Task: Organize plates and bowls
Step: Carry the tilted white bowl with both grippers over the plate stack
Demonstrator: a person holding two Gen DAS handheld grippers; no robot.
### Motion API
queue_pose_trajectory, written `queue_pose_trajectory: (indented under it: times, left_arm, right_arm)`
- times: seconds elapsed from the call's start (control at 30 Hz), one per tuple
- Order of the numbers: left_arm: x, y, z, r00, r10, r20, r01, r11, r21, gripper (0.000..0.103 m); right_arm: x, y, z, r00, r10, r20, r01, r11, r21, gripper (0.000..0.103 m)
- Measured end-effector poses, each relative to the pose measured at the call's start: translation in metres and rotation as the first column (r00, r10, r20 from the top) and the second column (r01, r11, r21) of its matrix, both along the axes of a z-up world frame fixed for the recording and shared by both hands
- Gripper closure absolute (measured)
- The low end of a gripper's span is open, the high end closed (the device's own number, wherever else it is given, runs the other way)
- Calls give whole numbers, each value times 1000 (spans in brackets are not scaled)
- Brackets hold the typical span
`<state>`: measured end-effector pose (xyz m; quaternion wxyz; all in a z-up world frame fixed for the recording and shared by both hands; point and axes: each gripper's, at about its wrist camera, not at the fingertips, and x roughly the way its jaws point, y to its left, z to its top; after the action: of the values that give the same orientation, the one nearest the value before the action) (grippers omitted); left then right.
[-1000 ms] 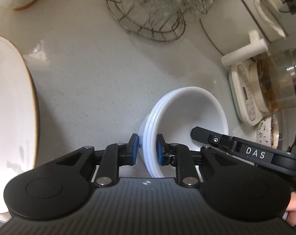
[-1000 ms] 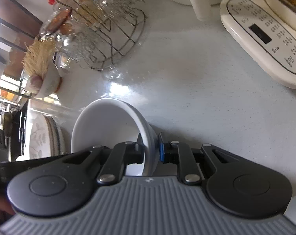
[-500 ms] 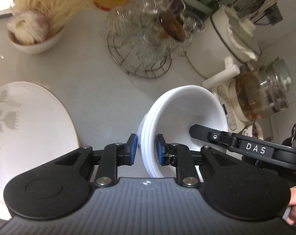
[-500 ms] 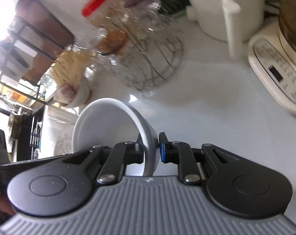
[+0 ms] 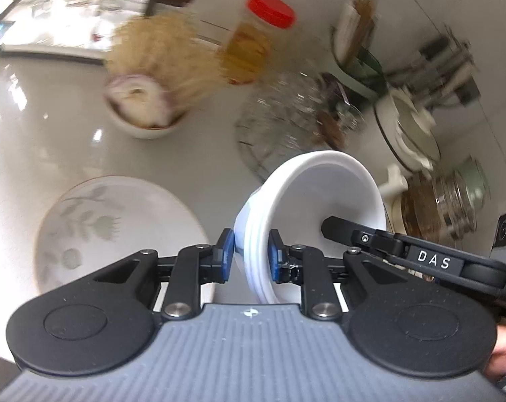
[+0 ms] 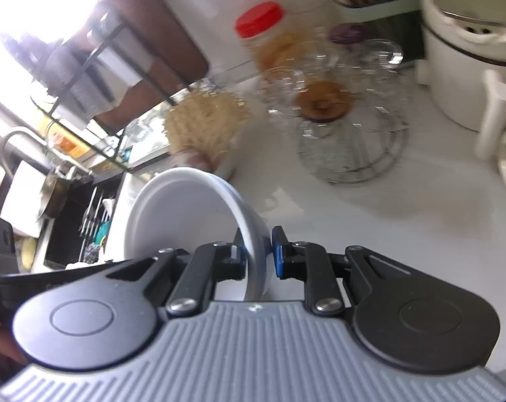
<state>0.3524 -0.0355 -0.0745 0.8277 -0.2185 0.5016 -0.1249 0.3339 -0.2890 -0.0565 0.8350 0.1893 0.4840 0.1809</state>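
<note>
Left gripper [image 5: 246,256] and right gripper [image 6: 256,258] each clamp opposite rims of the nested white bowl stack [image 5: 319,207]: rigid, glazed-slippery, breakable, so rim grips look right.

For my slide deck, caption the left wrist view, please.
Left tongs and right tongs carry stacked white bowls above a counter beside a floral plate.

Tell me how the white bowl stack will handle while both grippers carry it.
White bowl stack: glossy glaze, so likely slippery. Left gripper and right gripper pinch only the rims, so it may pivot. Nested bowls look ceramic: probably heavy and breakable.
</note>
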Motion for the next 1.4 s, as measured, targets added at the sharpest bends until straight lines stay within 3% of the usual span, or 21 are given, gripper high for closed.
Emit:
queue_pose_trajectory:
  times: [0.33,0.6,0.87,1.4]
  left_arm:
    - [-22,65,-27,988,137,-68,-136,991,12,80]
    - [-22,99,-57,982,158,-103,-156,987,25,79]
    - [-5,112,-75,990,98,-103,-95,995,35,78]
    - [4,121,-92,993,14,-115,-12,1000,13,75]
  right_arm:
    - [4,72,-25,993,110,-42,-111,994,-14,84]
    - [2,107,-49,992,108,-72,-110,993,-31,84]
    - [4,129,-61,997,53,-60,-59,992,-110,84]
    - [4,144,-75,993,-16,-114,-2,988,-156,84]
